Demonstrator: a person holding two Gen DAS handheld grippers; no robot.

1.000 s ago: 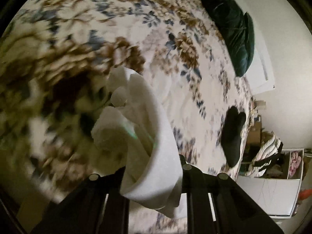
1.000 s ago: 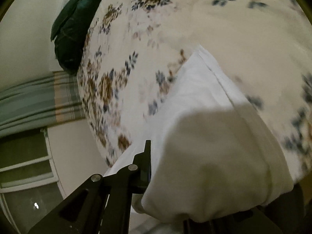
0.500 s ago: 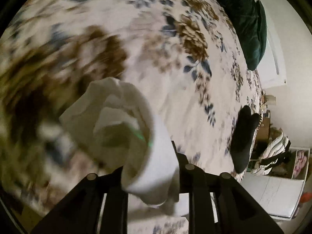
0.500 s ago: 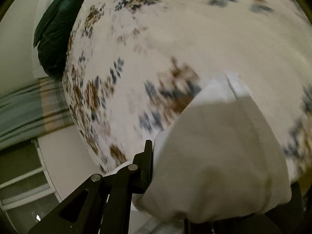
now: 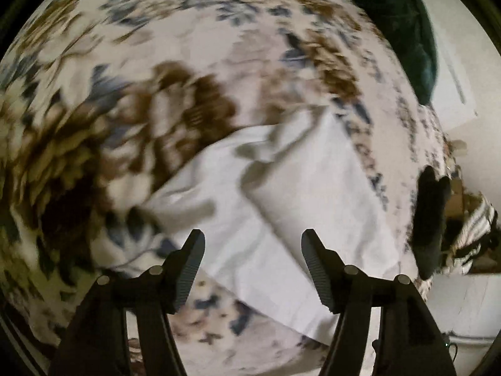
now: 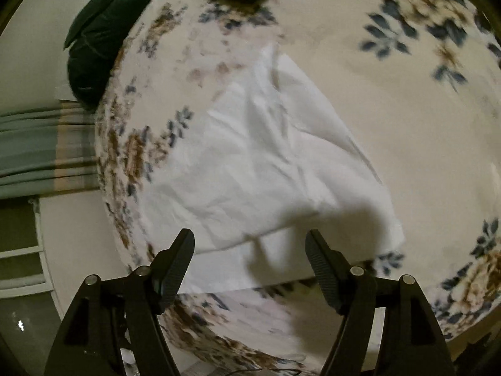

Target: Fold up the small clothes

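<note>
on the bed: white garment lies on the floral bedspread, near its edge, so both grippers can reach it from the side.
garment shape: it looks partly folded, one layer doubled over the other, with wrinkles and a loose bunched corner on the far side in the left wrist view; the same cloth shows a raised crease in the right wrist view.
left gripper: jaws spread wide, nothing between them, hovering just above the near part of the cloth.
right gripper: jaws likewise spread and empty, casting a shadow on the near hem.
why placed so: the cloth seems laid down flat so the fold can settle.
other things: dark green cushion at the head end and a black garment near the bed's edge, both well apart from the white one.
likely step: smoothing or taking a new edge for another fold.
</note>
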